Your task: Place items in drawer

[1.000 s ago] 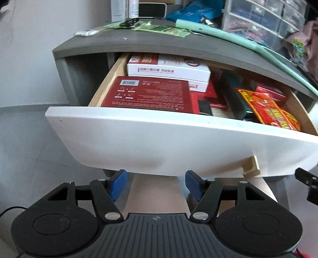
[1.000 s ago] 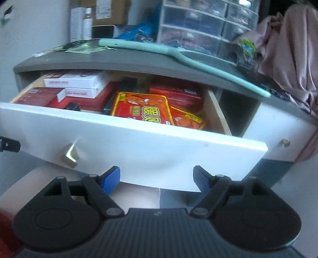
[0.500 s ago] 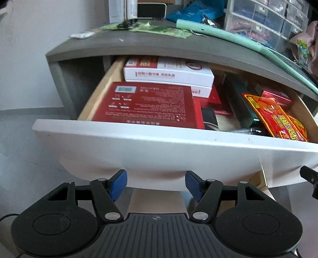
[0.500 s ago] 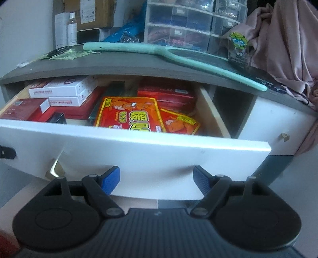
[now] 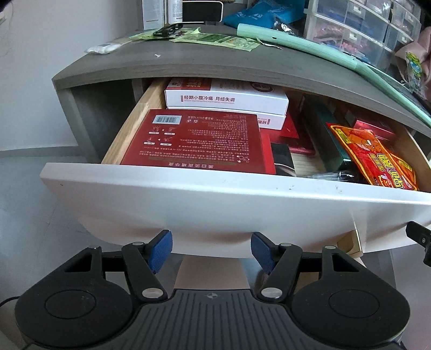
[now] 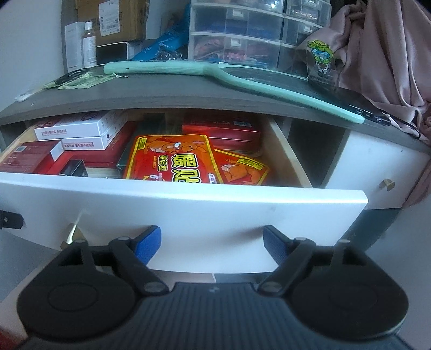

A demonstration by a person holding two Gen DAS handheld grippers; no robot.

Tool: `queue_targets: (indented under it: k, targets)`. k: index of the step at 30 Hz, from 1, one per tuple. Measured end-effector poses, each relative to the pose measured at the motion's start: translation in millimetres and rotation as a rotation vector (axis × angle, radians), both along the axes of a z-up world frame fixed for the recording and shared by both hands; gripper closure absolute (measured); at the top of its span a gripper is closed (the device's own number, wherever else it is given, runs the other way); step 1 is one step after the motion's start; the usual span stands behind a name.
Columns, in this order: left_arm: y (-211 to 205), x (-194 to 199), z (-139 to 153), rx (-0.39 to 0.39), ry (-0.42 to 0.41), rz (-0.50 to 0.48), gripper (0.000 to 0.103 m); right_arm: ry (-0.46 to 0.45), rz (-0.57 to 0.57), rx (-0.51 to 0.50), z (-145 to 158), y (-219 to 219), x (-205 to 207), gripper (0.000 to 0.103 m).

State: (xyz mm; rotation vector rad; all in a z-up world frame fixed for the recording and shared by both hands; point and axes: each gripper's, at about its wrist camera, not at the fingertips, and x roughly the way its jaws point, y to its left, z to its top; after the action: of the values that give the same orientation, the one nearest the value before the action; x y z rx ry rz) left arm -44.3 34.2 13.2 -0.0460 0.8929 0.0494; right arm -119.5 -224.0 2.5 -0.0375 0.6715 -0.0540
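The white-fronted drawer [image 5: 215, 204] [image 6: 188, 212] stands pulled out under the grey desk top [image 5: 215, 62]. Inside lie a dark red box [image 5: 199, 140], two stacked white boxes [image 5: 226, 98], more red boxes and orange-red heat-pad packets [image 6: 167, 158] [image 5: 377, 158]. My left gripper [image 5: 211, 250] is open and empty, low in front of the drawer's left half. At the drawer's right half, equally low, my right gripper [image 6: 211, 245] is open with nothing between its fingers. The wooden knob [image 5: 355, 242] [image 6: 71, 233] sits between the two grippers.
On the desk top lie a long mint-green swatter [image 6: 215, 72], green sachets [image 5: 215, 40], clear plastic drawer units [image 6: 242, 29], bottles and a cardboard box [image 6: 113, 21]. Pink fabric [image 6: 390, 53] hangs at the right. A second, shut white drawer [image 6: 377, 172] is to the right.
Both grippers have risen and come closer to the drawer front, so more of the drawer's inside shows. Both stay open and empty.
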Motion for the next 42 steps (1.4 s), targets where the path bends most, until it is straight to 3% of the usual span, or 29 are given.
queue_targets:
  k: [42]
  targets:
    - [-13.4,63.4,8.2,0.016,-0.064,0.044,0.036,-0.055,0.01,-0.01,1.5,-13.0,116.6,0.019]
